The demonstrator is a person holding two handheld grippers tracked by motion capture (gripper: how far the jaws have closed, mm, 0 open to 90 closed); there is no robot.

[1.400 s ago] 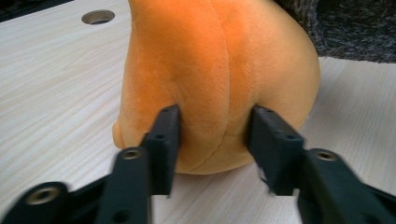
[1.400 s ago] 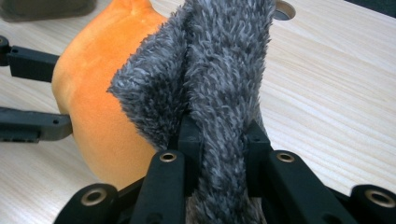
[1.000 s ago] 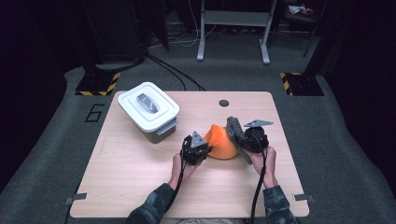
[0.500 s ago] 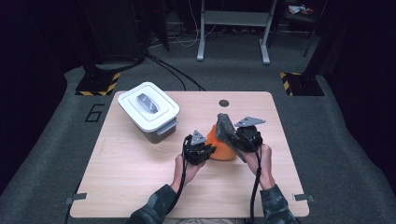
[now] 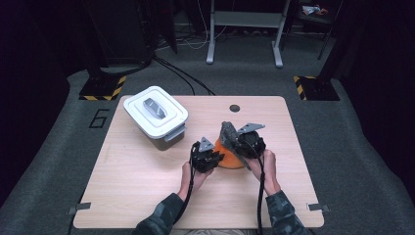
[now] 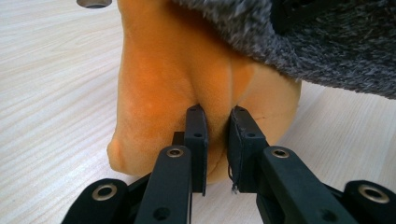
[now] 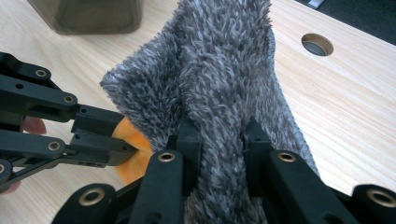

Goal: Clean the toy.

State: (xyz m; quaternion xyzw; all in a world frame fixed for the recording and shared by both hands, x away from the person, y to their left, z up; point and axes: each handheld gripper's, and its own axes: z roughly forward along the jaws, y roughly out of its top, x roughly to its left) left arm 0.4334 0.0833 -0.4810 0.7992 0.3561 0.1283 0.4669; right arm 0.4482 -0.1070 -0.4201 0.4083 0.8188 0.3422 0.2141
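Orange foam, a soft rounded piece (image 5: 230, 159), sits on the light wooden table (image 5: 147, 196) right of centre, near the person's edge, with a grey fuzzy cloth (image 5: 227, 131) draped over its far side. From above, the left gripper (image 5: 215, 157) is clamped on the foam's left edge, and the right gripper (image 5: 230, 139) is closed on the cloth, lifting a fold of it above the foam. A white-lidded plastic container (image 5: 155, 116) with a grey handle stands well apart at the far left, and a round cable hole (image 5: 234, 108) lies in the table beyond the grippers. From above, the hands and gripper bodies cover most of the foam, and the jaw tips are too small to make out. The left gripper view shows its pads (image 6: 196, 135) pinching a ridge of the foam (image 6: 159, 79), the cloth (image 6: 327, 51) overhanging at upper right. The right gripper view shows its jaws buried in the cloth's pile (image 7: 219, 84), a sliver of foam (image 7: 133, 158) beneath, and the other gripper (image 7: 107, 140) biting it from the left.
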